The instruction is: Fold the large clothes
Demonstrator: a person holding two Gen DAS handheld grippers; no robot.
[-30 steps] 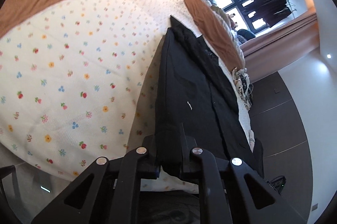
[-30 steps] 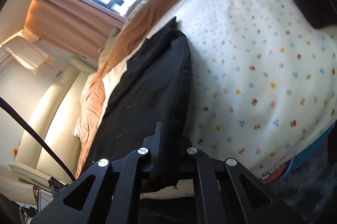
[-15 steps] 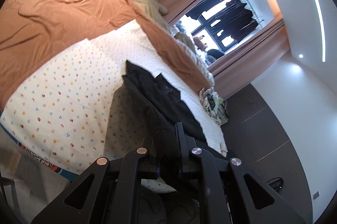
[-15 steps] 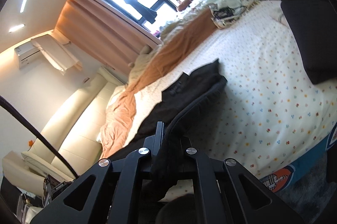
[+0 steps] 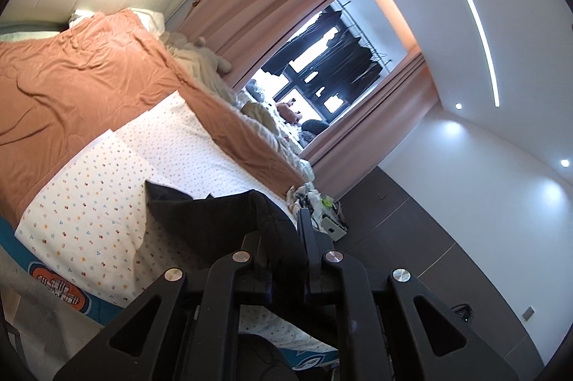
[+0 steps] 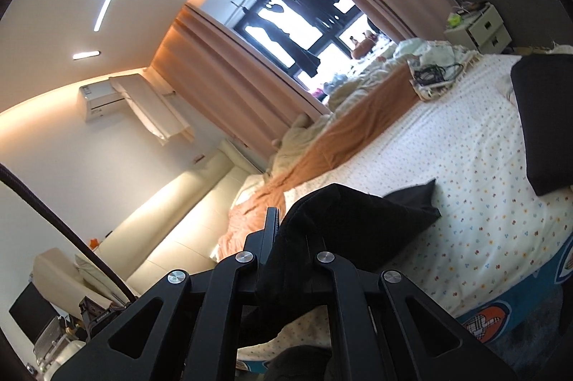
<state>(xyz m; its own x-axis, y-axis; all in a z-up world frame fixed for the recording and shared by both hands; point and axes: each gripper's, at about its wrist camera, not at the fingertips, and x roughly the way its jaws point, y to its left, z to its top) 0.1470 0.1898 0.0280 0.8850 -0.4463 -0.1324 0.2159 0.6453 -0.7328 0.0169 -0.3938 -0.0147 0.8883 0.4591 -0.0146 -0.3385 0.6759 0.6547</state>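
A large black garment (image 5: 200,223) hangs from both grippers above the flower-print sheet (image 5: 89,209) of the bed; its far corner still rests on the sheet. My left gripper (image 5: 283,237) is shut on one near edge of the garment. In the right wrist view the garment (image 6: 358,219) bunches over my right gripper (image 6: 290,237), which is shut on its other near edge. The far tip (image 6: 426,201) lies on the sheet (image 6: 465,201).
An orange-brown blanket (image 5: 71,87) covers the far half of the bed. A folded black item (image 6: 548,123) lies on the sheet at the right. Cables and clutter (image 6: 433,76) sit near a white nightstand (image 6: 483,26). Curtains and a window (image 5: 322,76) stand behind.
Both grippers have lifted and tilted upward with the black garment, which was lying flat on the sheet and now hangs raised with only its far end on the bed.
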